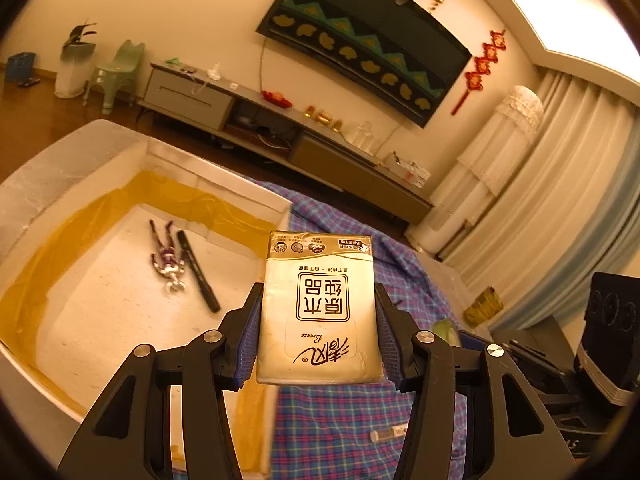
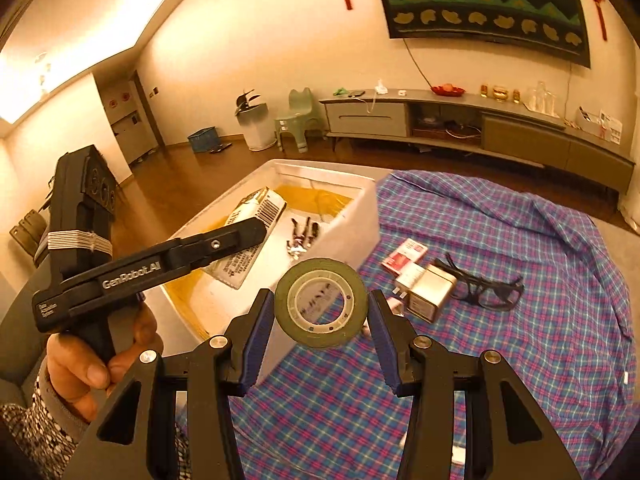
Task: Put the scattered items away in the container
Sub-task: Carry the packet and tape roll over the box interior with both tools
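My left gripper (image 1: 318, 298) is shut on a cream tissue pack (image 1: 320, 264), its blue pads pressing both long sides. The pack hangs over the near right edge of the white foam box (image 1: 100, 148), which is lined with yellow tape. Inside the box lie a small toy figure (image 1: 168, 256) and a black marker (image 1: 198, 272). In the right wrist view my right gripper (image 2: 320, 300) is shut on a green tape roll (image 2: 316, 336), held above the plaid cloth beside the box (image 2: 360, 208). The left gripper (image 2: 248, 236), held by a hand (image 2: 80, 364), carries the tissue pack (image 2: 256, 208) there.
On the blue plaid cloth (image 2: 520, 360) lie black glasses (image 2: 484, 288), a metal tin (image 2: 432, 292), a red and white packet (image 2: 404, 256) and a small tube (image 1: 390, 434). A long TV cabinet (image 2: 520, 128) runs along the far wall.
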Motion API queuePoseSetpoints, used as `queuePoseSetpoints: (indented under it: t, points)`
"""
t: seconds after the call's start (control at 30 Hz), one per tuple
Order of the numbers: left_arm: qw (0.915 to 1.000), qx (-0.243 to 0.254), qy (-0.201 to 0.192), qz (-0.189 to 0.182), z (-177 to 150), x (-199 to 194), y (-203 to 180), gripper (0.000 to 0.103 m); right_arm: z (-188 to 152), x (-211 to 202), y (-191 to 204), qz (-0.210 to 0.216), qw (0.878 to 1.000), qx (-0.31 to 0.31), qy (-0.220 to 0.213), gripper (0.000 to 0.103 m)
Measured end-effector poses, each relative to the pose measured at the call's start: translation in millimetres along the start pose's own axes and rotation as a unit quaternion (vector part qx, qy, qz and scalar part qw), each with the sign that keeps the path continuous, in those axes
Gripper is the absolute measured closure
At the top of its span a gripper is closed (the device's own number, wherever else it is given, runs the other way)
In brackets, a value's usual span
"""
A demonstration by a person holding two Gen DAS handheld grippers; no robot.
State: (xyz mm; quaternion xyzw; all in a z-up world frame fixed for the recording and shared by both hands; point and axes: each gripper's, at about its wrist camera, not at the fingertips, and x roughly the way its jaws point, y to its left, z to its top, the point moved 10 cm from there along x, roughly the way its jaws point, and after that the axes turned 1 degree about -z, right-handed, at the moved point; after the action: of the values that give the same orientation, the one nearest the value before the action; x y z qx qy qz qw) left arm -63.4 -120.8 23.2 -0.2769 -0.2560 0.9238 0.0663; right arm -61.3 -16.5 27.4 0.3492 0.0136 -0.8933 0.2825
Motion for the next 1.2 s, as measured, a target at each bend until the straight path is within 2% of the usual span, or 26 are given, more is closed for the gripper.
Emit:
queuePoseSetpoints:
  t: [0.3, 0.6, 1.2]
  points:
    - [0.9987, -0.035, 0.001, 0.036, 9.5, -3.4, 40.4, 0.05, 21.0, 17.2, 39.1, 0.01, 0.999, -0.044, 0.004, 0.054]
    - [0.9964, -0.047, 0.011, 0.069, 7.4, 2.6, 63.7, 0.05, 28.6, 40.8, 64.2, 0.018, 0.997, -0.07, 0.019, 0.054]
    - [0.9896, -0.077, 0.031, 0.117, 10.3, 20.9, 101.8, 0.05, 42.4, 83.2, 67.9, 0.026, 0.995, -0.08, 0.053, 0.054]
